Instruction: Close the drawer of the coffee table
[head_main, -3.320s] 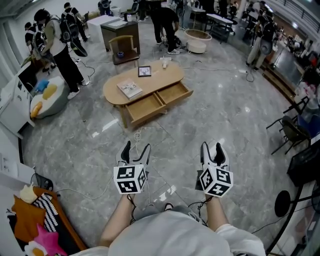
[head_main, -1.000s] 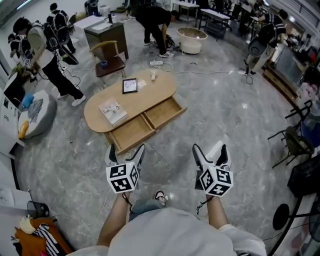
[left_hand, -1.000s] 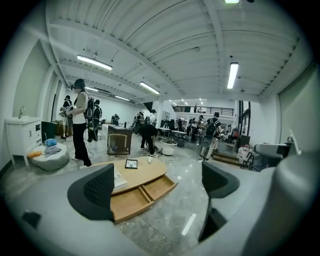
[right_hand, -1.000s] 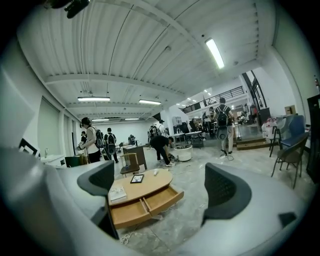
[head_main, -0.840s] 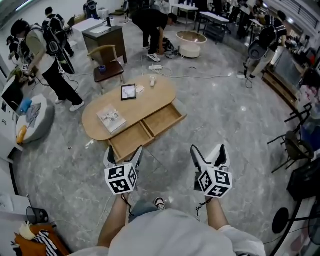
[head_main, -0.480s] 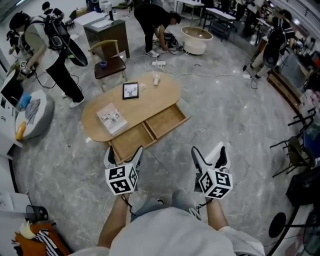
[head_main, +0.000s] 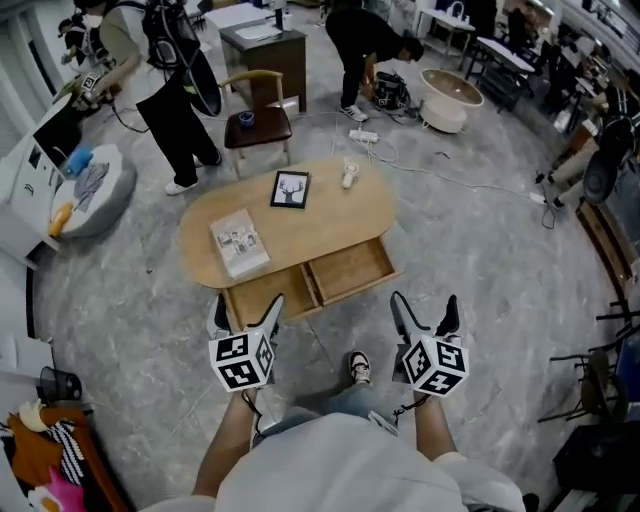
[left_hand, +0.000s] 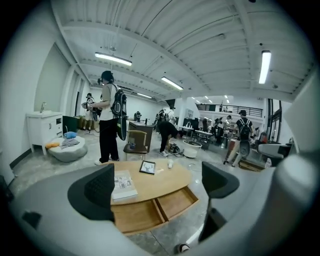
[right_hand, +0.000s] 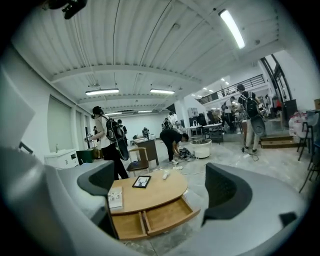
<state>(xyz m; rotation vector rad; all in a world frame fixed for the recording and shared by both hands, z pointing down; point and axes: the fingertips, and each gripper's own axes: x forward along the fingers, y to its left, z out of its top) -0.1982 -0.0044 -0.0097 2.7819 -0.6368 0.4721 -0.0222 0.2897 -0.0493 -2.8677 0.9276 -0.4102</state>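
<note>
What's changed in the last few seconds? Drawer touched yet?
The person has walked up to the coffee table, now close ahead of the left gripper and right gripper. Nothing grasped. Unchanged: drawers open, both jaws apart, book and framed picture on top.

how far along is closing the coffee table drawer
Done: only the approach. The left gripper and right gripper are up close in front of the coffee table.
In hand: nothing. Both grippers are open and empty, touching nothing.
Left: all the closing. The left drawer and right drawer both sit pulled out and need pushing in.
</note>
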